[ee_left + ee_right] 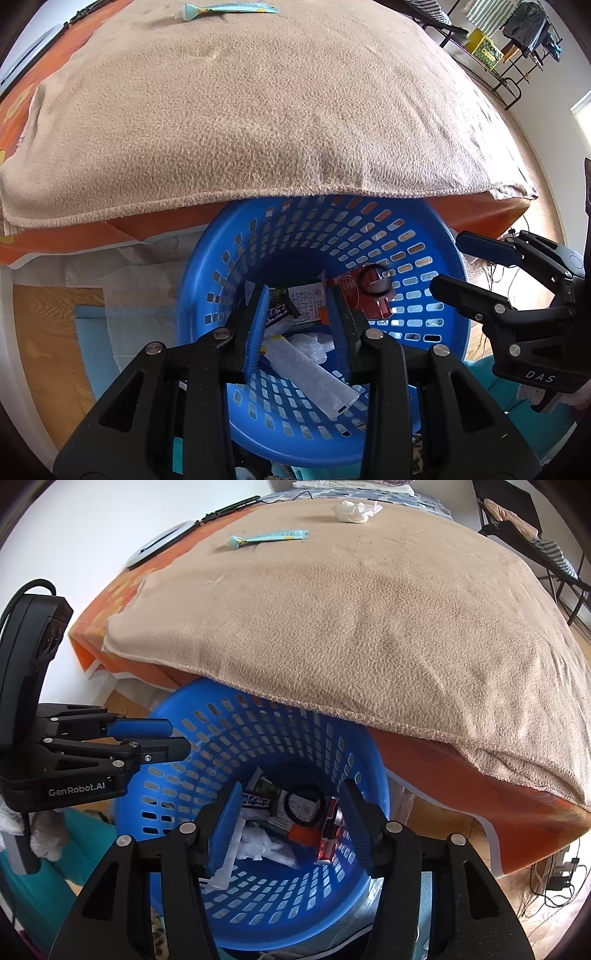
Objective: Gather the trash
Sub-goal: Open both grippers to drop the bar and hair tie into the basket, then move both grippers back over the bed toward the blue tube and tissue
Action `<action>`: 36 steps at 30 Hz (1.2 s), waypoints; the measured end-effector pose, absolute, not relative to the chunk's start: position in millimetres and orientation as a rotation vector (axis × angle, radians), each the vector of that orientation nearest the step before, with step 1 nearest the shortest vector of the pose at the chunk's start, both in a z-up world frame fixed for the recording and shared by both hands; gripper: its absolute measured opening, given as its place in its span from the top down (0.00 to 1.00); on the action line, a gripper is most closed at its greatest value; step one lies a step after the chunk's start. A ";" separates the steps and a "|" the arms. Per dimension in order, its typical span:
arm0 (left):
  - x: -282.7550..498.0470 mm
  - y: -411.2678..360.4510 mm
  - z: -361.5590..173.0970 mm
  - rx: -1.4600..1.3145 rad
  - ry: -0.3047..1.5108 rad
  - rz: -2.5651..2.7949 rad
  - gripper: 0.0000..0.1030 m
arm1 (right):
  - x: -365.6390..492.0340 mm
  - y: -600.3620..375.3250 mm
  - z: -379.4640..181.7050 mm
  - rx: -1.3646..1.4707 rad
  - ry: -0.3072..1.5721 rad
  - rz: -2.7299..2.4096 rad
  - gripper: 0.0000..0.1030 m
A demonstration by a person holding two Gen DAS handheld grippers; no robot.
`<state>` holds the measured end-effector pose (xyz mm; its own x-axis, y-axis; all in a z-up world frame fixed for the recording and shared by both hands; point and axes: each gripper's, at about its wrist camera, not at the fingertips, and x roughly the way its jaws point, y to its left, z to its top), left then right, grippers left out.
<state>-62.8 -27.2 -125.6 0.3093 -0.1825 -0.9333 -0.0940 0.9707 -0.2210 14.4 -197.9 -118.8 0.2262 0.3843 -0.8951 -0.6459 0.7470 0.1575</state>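
Observation:
A blue slotted basket (413, 258) (177, 786) stands on the floor, partly under the table edge. It holds wrappers, white tissue (258, 843), a long white packet (314, 373) and a red packet (373, 291) (328, 834). My left gripper (299, 321) is open and empty above the basket. My right gripper (291, 823) is open and empty above it too. A squeezed light-blue tube (229, 9) (269, 537) and a crumpled white tissue (354, 509) lie at the far side of the table.
A beige towel (258, 110) (351, 620) covers the orange-clothed table (461, 771). A white ring lamp (159, 546) lies at the table's far left. A chair (535, 535) stands at the far right, and cables (554, 878) lie on the floor.

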 end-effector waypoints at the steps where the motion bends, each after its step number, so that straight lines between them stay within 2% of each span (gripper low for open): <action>1: -63.3 -27.1 -124.4 -0.254 1.253 -0.058 0.55 | 14.3 -198.5 -118.2 -0.270 1.136 0.722 0.47; 11: -61.7 -29.0 -109.5 -0.252 1.222 -0.062 0.53 | 15.9 -201.7 -109.7 -0.248 1.112 0.709 0.47; 15: -61.6 -33.2 -99.4 -0.235 1.197 -0.073 0.42 | 16.9 -204.5 -101.5 -0.234 1.080 0.705 0.47; 23: -59.1 -38.8 -82.4 -0.209 1.157 -0.096 0.42 | 24.0 -213.1 -76.0 -0.192 0.979 0.674 0.47; 27: -57.5 -39.2 -68.5 -0.205 1.120 -0.109 0.42 | 30.5 -218.9 -61.6 -0.167 0.937 0.658 0.37; 36: -17.6 -15.2 -35.2 -0.252 1.060 -0.117 0.42 | 58.3 -219.3 -31.9 -0.119 0.871 0.648 0.37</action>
